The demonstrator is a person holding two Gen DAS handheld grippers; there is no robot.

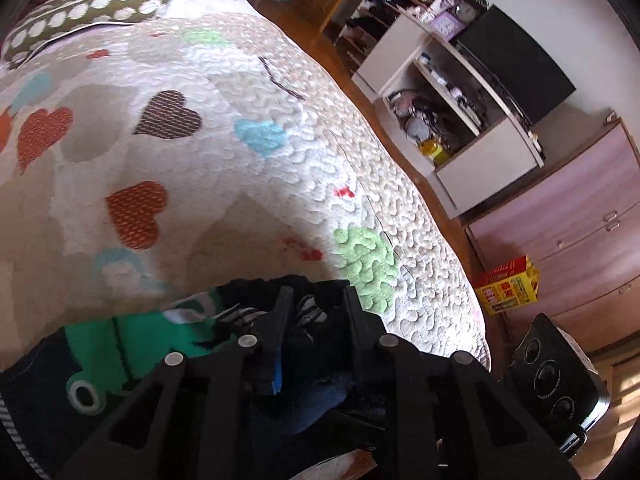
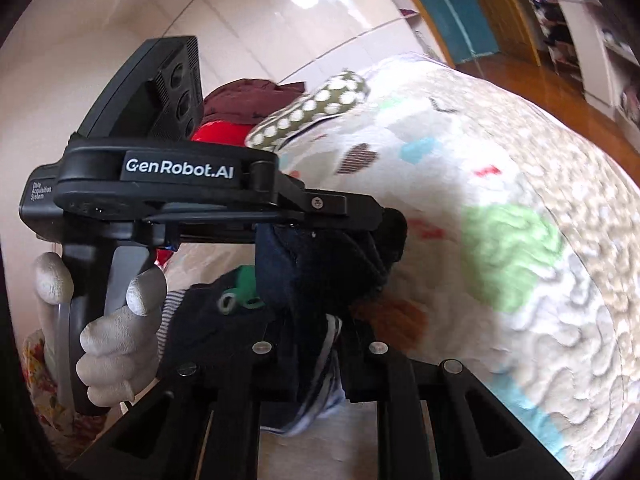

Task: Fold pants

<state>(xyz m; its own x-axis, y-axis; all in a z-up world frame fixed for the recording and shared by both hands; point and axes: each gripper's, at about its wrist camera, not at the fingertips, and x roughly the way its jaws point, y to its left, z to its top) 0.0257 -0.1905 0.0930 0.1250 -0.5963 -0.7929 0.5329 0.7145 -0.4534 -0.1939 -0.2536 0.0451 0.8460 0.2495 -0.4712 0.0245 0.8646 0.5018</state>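
Note:
The pants (image 1: 132, 344) are dark navy with a green print and a grey striped band. They hang bunched between both grippers above the bed. My left gripper (image 1: 316, 304) is shut on a fold of the pants near the striped band. In the right wrist view the left gripper (image 2: 384, 220) shows from the side, held by a white-gloved hand (image 2: 116, 340), with dark cloth (image 2: 328, 264) bunched in its fingers. My right gripper (image 2: 316, 344) is shut on the pants at the striped edge (image 2: 328, 364).
A quilted bedspread with coloured hearts (image 1: 224, 152) covers the bed below. A dotted olive pillow (image 1: 92, 4) lies at the head. A white shelf unit (image 1: 452, 112), a dark screen (image 1: 516, 64), pink drawers (image 1: 580, 216) and a yellow-red box (image 1: 508, 284) stand right of the bed.

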